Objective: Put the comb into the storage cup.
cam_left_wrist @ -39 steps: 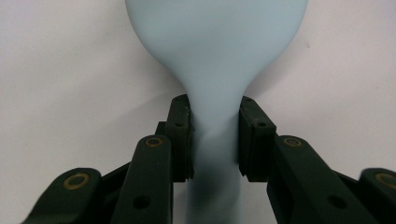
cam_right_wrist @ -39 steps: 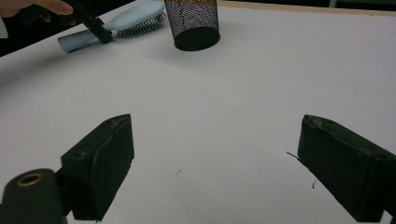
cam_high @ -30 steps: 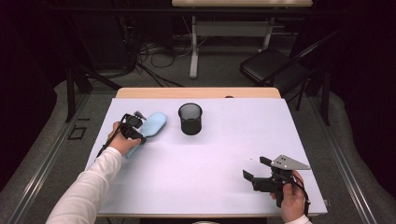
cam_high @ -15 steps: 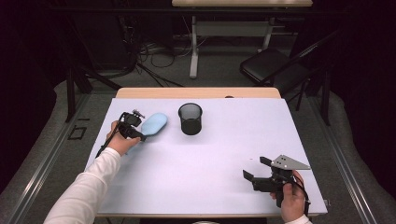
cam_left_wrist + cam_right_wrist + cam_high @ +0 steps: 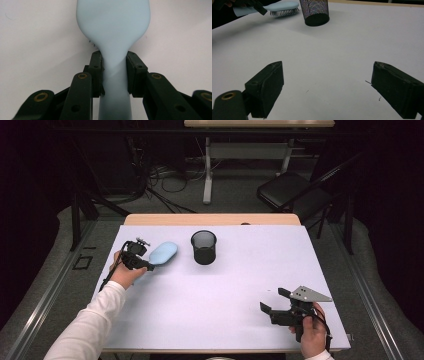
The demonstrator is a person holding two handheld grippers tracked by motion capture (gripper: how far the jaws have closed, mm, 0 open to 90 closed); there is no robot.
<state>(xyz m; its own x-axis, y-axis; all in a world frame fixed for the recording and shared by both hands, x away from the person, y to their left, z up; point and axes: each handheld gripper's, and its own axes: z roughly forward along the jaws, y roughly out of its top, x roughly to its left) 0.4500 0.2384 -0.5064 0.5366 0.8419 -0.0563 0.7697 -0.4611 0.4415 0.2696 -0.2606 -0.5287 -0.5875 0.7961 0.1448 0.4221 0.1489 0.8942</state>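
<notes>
The light blue hairbrush [image 5: 164, 253] is held by its handle in the left gripper [image 5: 145, 265]; in the left gripper view the two black jaws press on both sides of the narrow handle [image 5: 113, 75], and the wide head of the brush points away from them. The brush is just to the left of the black mesh cup [image 5: 204, 247], near it but not touching; in the right gripper view its bristles [image 5: 284, 12] face down toward the white table [image 5: 225, 290], and I cannot tell whether they touch it. The cup stands upright near the far edge of the table; the right gripper [image 5: 272, 302] is well apart from the cup, at the near right corner, in the person's right hand [image 5: 312, 330]. Its jaws stand wide with nothing between them; under them is bare table.
</notes>
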